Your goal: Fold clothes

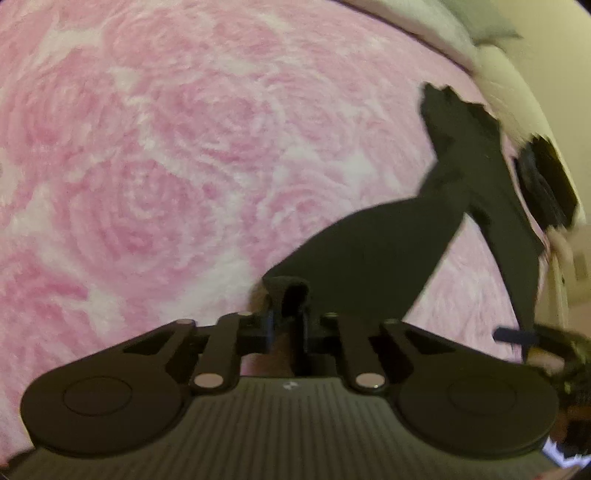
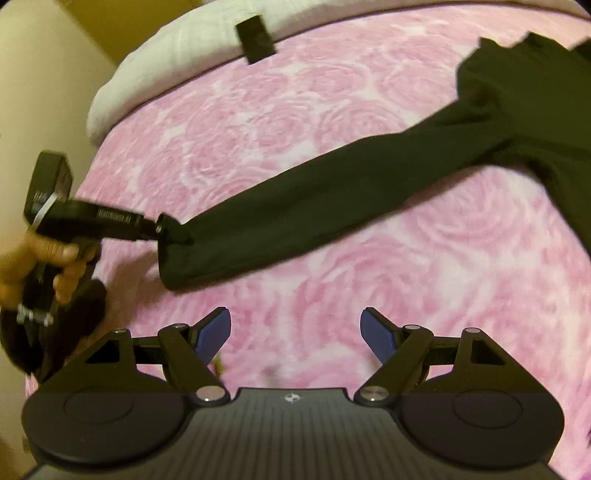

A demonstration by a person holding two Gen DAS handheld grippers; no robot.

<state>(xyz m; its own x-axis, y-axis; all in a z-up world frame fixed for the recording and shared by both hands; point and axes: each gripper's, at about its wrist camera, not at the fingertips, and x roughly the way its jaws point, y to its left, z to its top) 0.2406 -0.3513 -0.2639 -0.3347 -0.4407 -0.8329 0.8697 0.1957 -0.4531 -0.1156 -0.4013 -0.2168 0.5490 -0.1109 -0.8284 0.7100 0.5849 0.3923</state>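
Black fabric, a long-sleeved garment, lies spread on a bed covered by a pink rose-patterned blanket. One sleeve stretches across the middle of the bed, while the body of the garment lies toward the bed's right side in the right wrist view. The left gripper has its fingers pressed together on the cuff of that sleeve, pinching the folded edge of cloth between them. In the right wrist view a hand holds this gripper near the left edge of the bed. The right gripper hovers over bare blanket just beside the sleeve, its blue-padded fingers spread wide with nothing between them. A white pillow lies along the far edge of the bed, with a small black object resting against it.
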